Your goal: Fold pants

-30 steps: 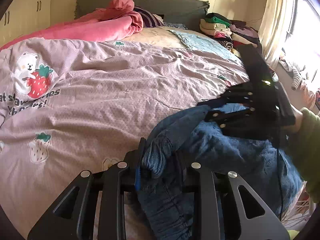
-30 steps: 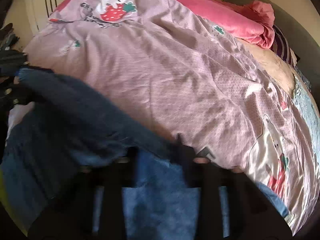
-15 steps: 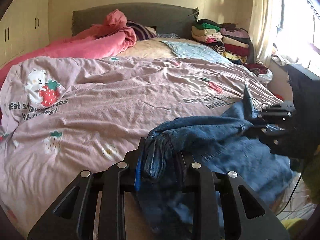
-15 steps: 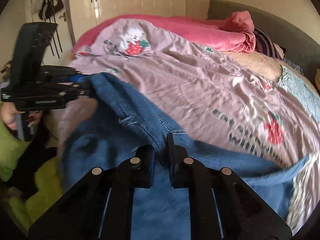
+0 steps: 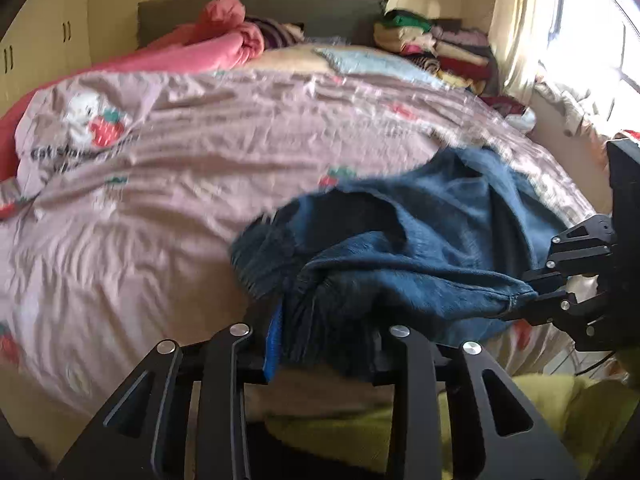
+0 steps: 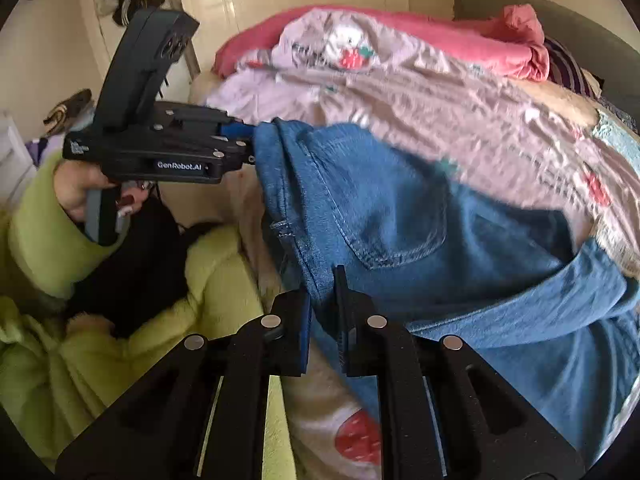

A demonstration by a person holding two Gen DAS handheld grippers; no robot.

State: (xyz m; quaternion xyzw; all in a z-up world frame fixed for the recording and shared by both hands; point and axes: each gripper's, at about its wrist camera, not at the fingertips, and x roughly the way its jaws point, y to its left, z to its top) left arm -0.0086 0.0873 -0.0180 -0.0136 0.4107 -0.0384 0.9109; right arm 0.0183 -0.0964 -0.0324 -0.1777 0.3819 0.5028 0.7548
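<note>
Right gripper (image 6: 323, 312) is clamped tight on the jeans (image 6: 384, 216) waistband while the left gripper (image 5: 324, 336), jaws easing open, has a bunched wad between them at the bed's (image 5: 160, 240) near edge, and denim's heavy, floppy, best grabbed by seams.

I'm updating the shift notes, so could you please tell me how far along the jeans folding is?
Early. Done: the jeans are picked up and their waist is spread along the bed edge. In hand: the right claw is shut on the waistband; the left claw has bunched denim between its opening jaws. Left: no fold shows yet, and the legs lie rumpled.
</note>
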